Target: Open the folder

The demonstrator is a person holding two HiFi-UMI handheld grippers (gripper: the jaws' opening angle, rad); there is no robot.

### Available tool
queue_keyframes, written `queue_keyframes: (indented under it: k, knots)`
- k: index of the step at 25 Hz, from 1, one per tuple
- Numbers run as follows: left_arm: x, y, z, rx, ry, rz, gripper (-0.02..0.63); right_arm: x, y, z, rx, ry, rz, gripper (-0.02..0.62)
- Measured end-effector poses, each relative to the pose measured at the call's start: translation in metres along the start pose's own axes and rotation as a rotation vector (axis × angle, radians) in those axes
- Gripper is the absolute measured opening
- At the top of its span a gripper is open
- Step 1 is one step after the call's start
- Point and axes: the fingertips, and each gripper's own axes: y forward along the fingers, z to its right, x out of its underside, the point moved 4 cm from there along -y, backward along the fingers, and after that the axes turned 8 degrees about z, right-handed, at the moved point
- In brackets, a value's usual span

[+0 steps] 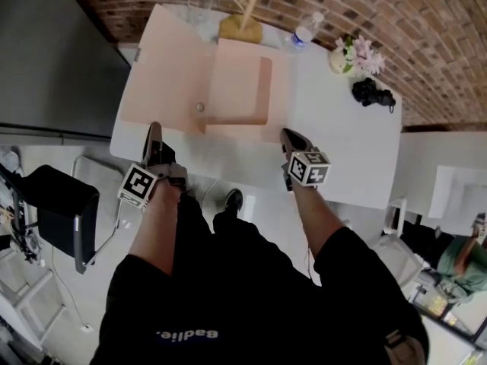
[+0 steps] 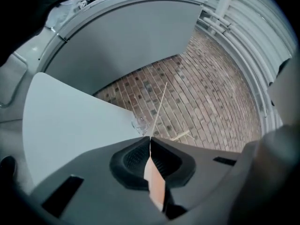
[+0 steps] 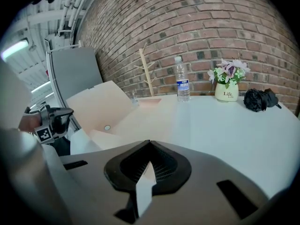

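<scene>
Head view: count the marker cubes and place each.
2. One cube on the left tongs, off the table's near edge; the other on the right tongs, over the table. None hidden.

Pale peach folder (image 1: pixel 228 90) lies open on the far left part of the white counter (image 1: pixel 358 150). Left cover (image 1: pixel 167 74) raised at a slant. Right panel flat, bearing a pocket (image 1: pixel 242 90). Round snap (image 1: pixel 200 106) beside the fold.
</scene>
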Motion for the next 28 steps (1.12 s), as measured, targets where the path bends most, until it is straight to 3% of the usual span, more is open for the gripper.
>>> queue_keyframes:
  k: [7, 17, 28]
  knots:
    - [-0.012, 0.002, -0.029, -0.053, -0.035, 0.042, 0.005, -0.001, 0.0, -0.001, 0.012, -0.018, -0.017, 0.029]
    - [-0.016, 0.005, -0.091, -0.19, -0.14, 0.058, 0.005, 0.001, 0.002, 0.002, 0.034, -0.036, -0.045, 0.029]
    - [-0.014, 0.009, -0.116, -0.275, -0.136, 0.033, 0.006, -0.003, 0.003, 0.003, 0.045, -0.055, -0.053, 0.029]
